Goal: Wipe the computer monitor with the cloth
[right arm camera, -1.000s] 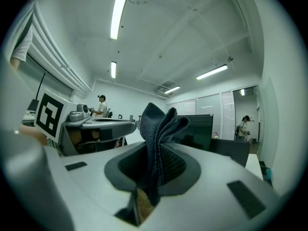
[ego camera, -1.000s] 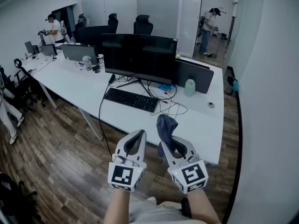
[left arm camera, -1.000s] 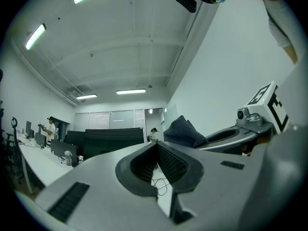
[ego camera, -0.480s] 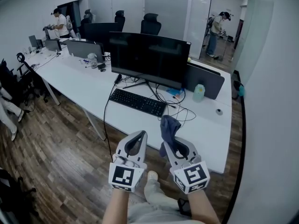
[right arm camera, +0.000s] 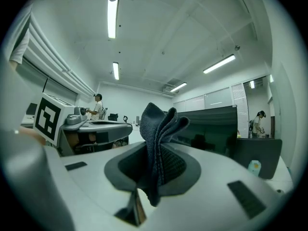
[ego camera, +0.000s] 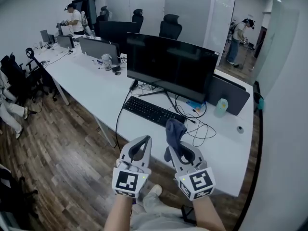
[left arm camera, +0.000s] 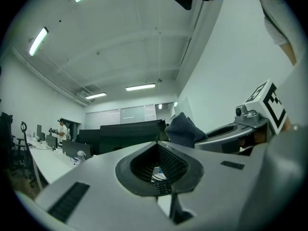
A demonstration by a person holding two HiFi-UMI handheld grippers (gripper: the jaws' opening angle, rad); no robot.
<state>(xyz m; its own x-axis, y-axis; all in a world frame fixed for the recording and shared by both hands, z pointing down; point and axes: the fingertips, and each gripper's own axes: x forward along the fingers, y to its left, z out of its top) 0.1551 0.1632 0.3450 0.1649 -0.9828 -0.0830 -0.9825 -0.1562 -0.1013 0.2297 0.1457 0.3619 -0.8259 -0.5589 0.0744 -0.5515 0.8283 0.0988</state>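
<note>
No readable words, brand names, numbers or signs appear anywhere; the only printed marks are black-and-white square patterns, which carry no text.

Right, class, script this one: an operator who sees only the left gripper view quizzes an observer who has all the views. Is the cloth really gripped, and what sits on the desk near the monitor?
Operator: Is that cloth actually gripped?
Observer: Yes. The right gripper view shows the cloth, folded, pinched between the jaws of the right tongs.
Operator: Is anything to the right of the monitor?
Observer: A pale bottle stands on the desk there, in front of a dark panel.
Operator: And below the screen?
Observer: Loose cables lie on the desk, right of the keyboard.
</note>
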